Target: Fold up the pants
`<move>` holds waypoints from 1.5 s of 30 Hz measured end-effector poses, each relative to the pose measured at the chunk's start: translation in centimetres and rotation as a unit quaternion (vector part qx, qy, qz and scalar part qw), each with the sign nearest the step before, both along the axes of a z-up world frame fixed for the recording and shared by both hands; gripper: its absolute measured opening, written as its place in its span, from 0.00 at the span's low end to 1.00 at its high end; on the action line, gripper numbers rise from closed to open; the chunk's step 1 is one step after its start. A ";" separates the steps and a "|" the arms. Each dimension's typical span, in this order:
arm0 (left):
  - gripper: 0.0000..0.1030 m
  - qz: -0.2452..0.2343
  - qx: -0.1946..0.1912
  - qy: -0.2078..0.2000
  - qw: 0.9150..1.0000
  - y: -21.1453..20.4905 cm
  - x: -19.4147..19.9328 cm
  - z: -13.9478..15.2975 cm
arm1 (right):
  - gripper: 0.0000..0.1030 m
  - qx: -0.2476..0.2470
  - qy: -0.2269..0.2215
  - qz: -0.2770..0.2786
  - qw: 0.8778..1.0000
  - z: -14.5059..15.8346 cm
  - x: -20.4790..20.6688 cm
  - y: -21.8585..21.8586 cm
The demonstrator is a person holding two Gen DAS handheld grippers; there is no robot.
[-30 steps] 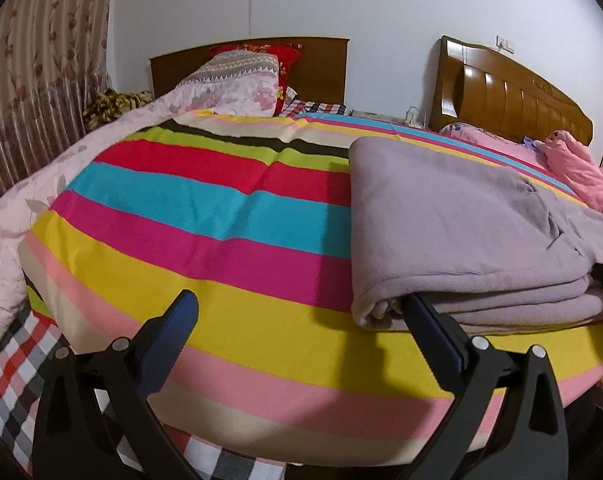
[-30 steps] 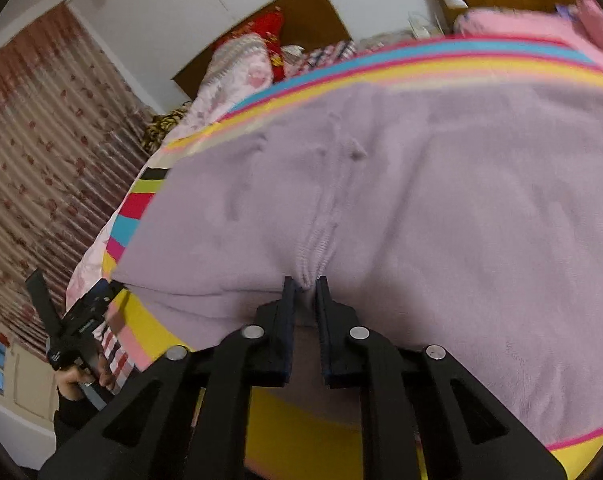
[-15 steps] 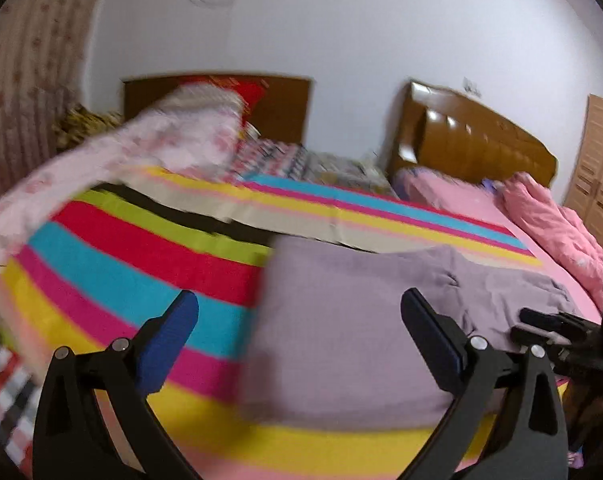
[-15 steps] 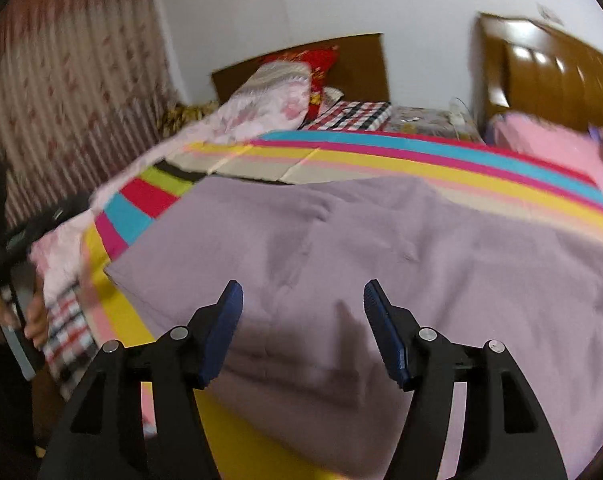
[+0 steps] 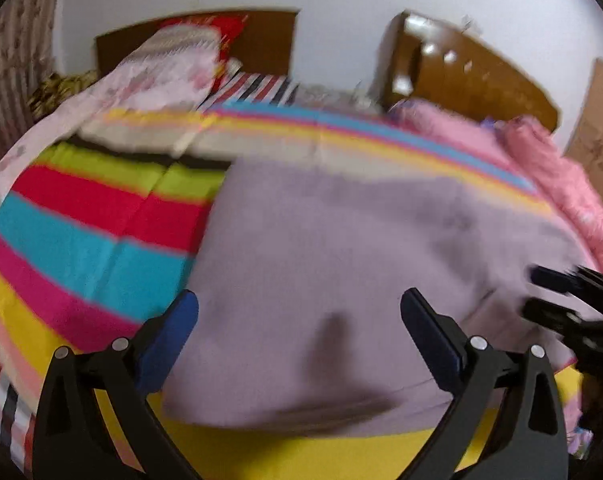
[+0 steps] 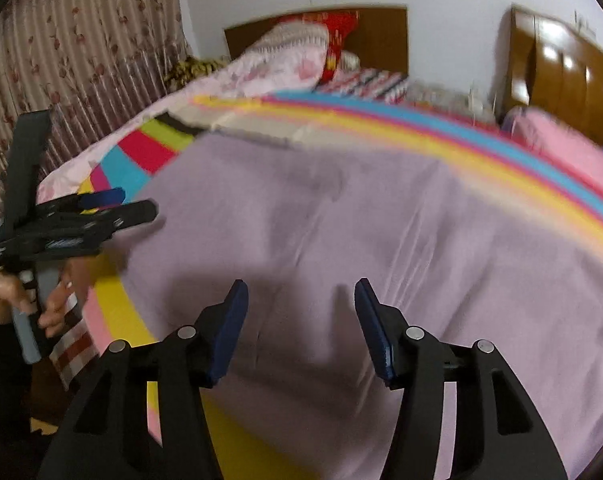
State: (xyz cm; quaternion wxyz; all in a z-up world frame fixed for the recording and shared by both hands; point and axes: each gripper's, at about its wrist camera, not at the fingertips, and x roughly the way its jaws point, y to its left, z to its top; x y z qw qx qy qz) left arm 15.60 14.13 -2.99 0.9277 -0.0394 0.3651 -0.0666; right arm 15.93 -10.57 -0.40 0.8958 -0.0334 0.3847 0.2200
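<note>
The pants (image 6: 341, 240) lay folded on the bed (image 6: 521, 176). The left gripper (image 5: 299, 316) stood apart and empty; the right gripper (image 6: 301, 312), also empty, was closing slightly. Another fold probably called for gripping the edge at six o'clock.

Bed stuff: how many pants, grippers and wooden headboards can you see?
Lilac pants: 1
Grippers: 2, the left gripper and the right gripper, both held over the pants with nothing between their fingers
Wooden headboards: 2, a plain dark one and a glossy panelled one
Total: 5
</note>
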 end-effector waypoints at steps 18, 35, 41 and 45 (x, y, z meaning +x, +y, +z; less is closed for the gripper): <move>0.98 0.007 0.052 0.031 0.998 -0.9 2.4 -3.8 | 0.64 -0.065 0.033 0.002 0.997 -3.2 8.3 2.0; 0.99 0.016 0.071 0.033 0.997 -1.3 2.6 -4.0 | 0.77 -0.087 -0.012 0.030 0.996 -2.7 0.2 2.3; 0.99 0.017 0.076 0.033 0.996 -1.4 2.6 -4.0 | 0.80 -0.053 0.012 0.014 0.998 -4.2 0.2 0.8; 0.99 0.017 0.075 0.033 0.996 -1.4 2.7 -4.0 | 0.82 -0.047 0.018 0.013 0.999 -4.2 0.4 0.9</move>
